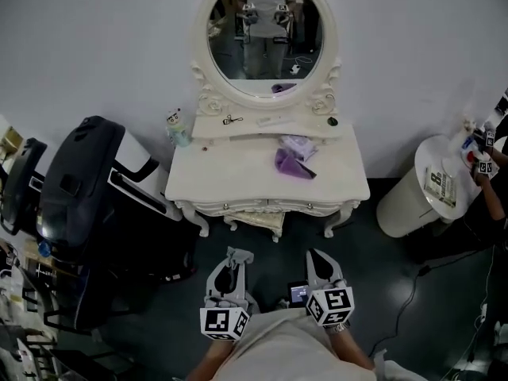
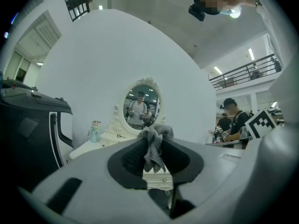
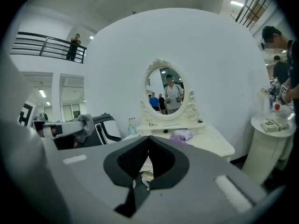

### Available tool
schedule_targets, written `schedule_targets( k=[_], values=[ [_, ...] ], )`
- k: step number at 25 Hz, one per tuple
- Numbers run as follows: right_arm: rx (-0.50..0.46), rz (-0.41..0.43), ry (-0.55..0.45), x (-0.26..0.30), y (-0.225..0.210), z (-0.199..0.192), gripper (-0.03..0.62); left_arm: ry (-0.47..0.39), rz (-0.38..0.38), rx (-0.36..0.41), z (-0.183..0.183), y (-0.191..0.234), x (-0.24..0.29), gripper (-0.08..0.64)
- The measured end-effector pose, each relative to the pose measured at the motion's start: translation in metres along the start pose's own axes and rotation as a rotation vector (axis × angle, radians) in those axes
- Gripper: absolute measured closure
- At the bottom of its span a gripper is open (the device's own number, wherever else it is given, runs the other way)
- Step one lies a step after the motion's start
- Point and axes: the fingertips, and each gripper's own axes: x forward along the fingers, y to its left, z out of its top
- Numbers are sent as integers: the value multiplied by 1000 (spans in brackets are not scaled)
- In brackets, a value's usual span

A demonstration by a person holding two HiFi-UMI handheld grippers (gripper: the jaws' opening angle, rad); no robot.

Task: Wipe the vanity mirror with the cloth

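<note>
Left hand-held gripper [image 2: 150,138] clamps grey cloth [image 2: 153,154] | right hand-held gripper [image 3: 148,143] closed, empty | mirror [image 1: 264,38] top cut off

Head view looks steeply down, gripper views level; all 3 share the vanity mirror [image 1: 266,34].

A curved white wall [image 1: 421,62] rises above dark grey floor [image 1: 381,252]; black padded massage chair [image 1: 79,173] left, round white pedestal table [image 1: 401,213] right
</note>
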Motion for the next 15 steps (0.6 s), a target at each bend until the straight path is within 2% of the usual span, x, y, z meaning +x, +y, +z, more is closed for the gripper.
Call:
schedule_targets(
  k=[4,7,11,15],
  values=[
    [-14,28,1,31,-16,9,584,-31,27,-12,8,13,39,479],
    [-18,-4,-5,58,-33,17,584,-35,2,-19,6,18,77,479],
    [-38,-58,-23,99,-59,33,584,-35,-76,-40,6,25,152,479],
    [-42,-139,-45,149,-96,67,584,-50,-186,-22,29,28,235,479]
  ],
)
